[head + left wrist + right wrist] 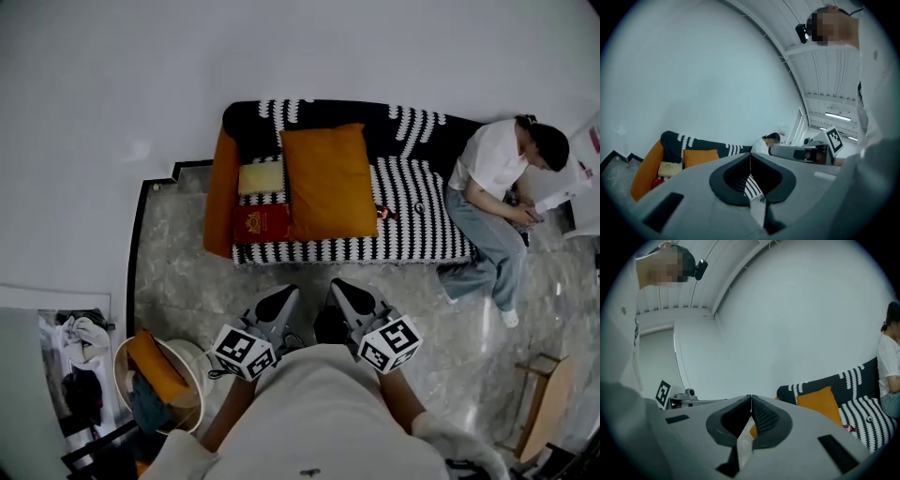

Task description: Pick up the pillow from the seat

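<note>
- Left hand-held gripper (284,298): jaws together, empty, short of the seat's near edge.
- Right hand-held gripper (343,291): jaws together, empty, just beside the left one.
- Orange pillow (328,181): flat on the striped seat (412,225), left of middle, apart from both.

On the sofa (412,234), the pillow (328,183) lies left of centre, with a small cushion (261,176) just left of it and a flat box (262,223) before that cushion. A person (497,187) sits at the sofa's right end; a basket (194,353) stands on the floor, front-left.
</note>
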### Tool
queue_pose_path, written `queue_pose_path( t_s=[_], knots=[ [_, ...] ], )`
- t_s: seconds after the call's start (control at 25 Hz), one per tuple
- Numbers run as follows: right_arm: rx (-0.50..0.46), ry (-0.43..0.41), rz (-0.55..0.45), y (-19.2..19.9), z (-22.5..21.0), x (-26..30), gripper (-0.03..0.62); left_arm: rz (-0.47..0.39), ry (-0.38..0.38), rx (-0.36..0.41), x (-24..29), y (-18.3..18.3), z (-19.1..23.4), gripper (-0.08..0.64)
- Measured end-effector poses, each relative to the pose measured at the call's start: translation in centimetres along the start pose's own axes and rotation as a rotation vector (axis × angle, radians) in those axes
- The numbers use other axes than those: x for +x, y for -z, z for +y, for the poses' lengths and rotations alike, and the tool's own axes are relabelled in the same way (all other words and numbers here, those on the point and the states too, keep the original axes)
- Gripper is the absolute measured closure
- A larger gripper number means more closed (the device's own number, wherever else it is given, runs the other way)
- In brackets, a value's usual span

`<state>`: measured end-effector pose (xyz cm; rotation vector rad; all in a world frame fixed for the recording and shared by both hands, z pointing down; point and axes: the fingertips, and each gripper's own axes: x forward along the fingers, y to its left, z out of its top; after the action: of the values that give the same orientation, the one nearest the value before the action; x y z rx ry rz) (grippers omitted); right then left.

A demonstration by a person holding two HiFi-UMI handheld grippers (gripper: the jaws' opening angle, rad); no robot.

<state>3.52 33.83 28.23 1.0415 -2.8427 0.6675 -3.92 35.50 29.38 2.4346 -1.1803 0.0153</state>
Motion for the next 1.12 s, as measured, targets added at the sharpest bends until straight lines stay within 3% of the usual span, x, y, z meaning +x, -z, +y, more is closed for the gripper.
queue_pose_path(
  t_s=[0.2, 0.6, 0.8, 1.12],
  knots=[
    [0.005, -0.023, 0.016, -2.0, -4.2, 1.3, 0.584, -0.001, -0.006, 0.000, 4.9, -1.7, 0.5, 0.548],
    [0.020, -0.017, 0.079, -2.9, -12.2, 0.7, 0.583, 0.056, -0.018, -0.045, 12.4, -0.9, -0.4, 0.548],
    [0.070, 0.000, 0.123, -1.7, -14.3, 1.0, 0.583, 0.109, -0.032, -0.048, 13.5, -0.2, 0.3, 0.548],
    [0.088, 0.040, 0.183, -0.9, -15.8, 3.4, 0.583, 0.151, -0.035, -0.114, 14.1, 0.7, 4.1, 0.548]
  ],
)
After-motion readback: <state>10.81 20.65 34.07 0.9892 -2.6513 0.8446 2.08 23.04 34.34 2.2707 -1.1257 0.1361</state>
